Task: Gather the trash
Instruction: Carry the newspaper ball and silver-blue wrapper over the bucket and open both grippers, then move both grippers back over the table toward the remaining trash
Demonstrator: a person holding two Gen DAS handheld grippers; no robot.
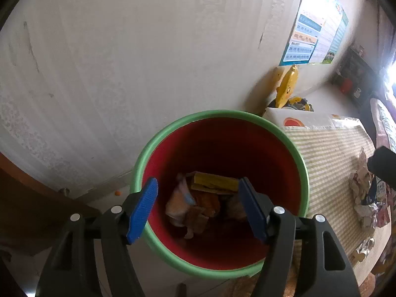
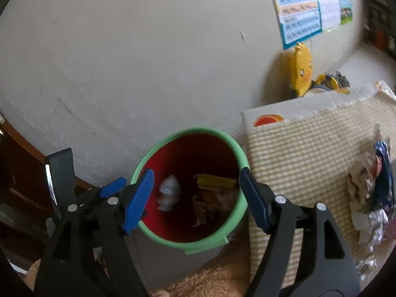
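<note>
- Left gripper (image 1: pixel 198 206) tilts steeply down over the open mouth of a red bin with a green rim (image 1: pixel 158 138); its blue-padded jaws stand wide with nothing between them.
- Inside the bin lie crumpled wrappers (image 1: pixel 183 203) and a yellow box (image 1: pixel 214 182).
- Right gripper (image 2: pixel 195 199) angles down toward the same bin from beside it, jaws wide and empty; a white crumpled wrapper (image 2: pixel 169 193) shows in the bin's mouth.
- Farther right, a pile of crumpled trash (image 2: pixel 368 198) rests on a striped mat (image 2: pixel 297 148).
</note>
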